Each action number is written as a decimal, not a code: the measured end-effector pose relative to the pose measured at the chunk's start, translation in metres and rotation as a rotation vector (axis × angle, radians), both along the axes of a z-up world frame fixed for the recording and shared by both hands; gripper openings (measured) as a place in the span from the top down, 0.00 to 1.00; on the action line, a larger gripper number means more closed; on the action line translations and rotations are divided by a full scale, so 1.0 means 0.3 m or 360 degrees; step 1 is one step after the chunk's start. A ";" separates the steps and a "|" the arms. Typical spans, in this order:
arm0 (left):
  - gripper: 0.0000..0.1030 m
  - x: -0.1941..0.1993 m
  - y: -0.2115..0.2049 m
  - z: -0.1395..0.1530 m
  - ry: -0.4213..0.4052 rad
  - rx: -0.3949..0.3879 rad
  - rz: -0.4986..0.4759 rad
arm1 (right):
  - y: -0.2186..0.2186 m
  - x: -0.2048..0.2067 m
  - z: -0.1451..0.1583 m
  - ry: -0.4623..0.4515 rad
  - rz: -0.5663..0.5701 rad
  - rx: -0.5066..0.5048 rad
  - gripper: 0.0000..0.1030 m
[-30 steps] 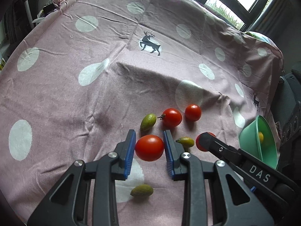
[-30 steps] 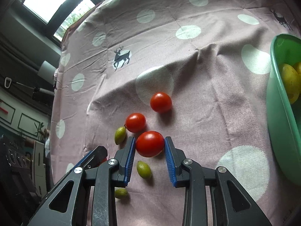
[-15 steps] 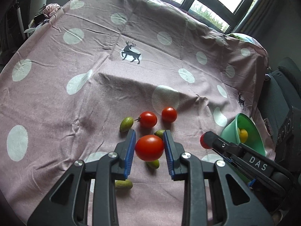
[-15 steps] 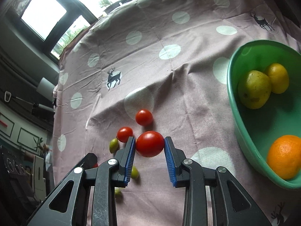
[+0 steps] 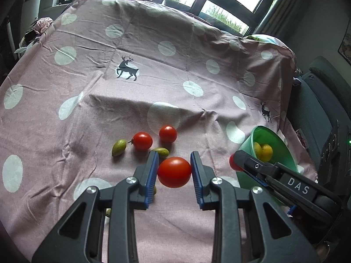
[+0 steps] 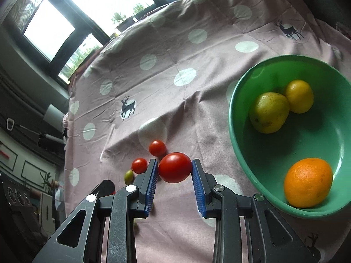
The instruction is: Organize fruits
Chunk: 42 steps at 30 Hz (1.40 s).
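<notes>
Left gripper (image 5: 174, 172) clamped on a tomato (image 5: 174, 171), right gripper (image 6: 174, 168) clamped on another tomato (image 6: 174, 167), green bowl (image 6: 241, 144) of citrus at right, pink cloth (image 5: 87, 118) below

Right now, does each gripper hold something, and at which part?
Yes. The left gripper clamps a red tomato by its two opposite sides; the right gripper clamps another red tomato likewise.
</notes>
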<state>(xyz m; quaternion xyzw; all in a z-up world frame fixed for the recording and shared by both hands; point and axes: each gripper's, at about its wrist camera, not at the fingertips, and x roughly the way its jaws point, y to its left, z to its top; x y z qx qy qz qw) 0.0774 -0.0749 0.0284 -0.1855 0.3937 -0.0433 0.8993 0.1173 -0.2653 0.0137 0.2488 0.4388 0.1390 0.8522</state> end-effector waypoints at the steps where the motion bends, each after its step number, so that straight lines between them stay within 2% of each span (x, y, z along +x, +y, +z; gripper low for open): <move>1: 0.71 -0.001 -0.011 0.004 -0.0006 0.0002 -0.0016 | -0.011 -0.001 0.003 -0.0002 -0.0017 0.0003 0.68; 14: 0.71 -0.022 -0.181 0.068 -0.0150 0.0099 -0.0258 | -0.134 -0.044 0.050 -0.0093 -0.0178 0.0076 0.68; 17: 0.71 -0.023 -0.208 0.069 -0.0168 0.0120 -0.0313 | -0.140 -0.047 0.055 -0.0110 -0.0184 0.0051 0.68; 21: 0.71 -0.015 -0.160 0.058 -0.0133 0.0152 -0.0203 | -0.144 -0.034 0.036 -0.0064 -0.0144 0.0074 0.68; 25: 0.71 -0.030 -0.003 0.054 -0.0103 0.0112 0.0010 | -0.096 -0.021 0.023 -0.0034 -0.0034 0.0053 0.68; 30: 0.71 -0.067 0.156 0.056 -0.0090 0.0082 0.0247 | 0.033 0.019 -0.009 0.0023 0.0103 0.0051 0.68; 38: 0.71 -0.094 0.234 0.040 -0.0054 0.0057 0.0320 | 0.318 0.083 -0.080 0.0123 0.0349 -0.0070 0.65; 42: 0.71 -0.097 0.266 0.033 -0.0036 0.0022 0.0331 | 0.408 0.097 -0.115 0.0161 0.0401 -0.0117 0.65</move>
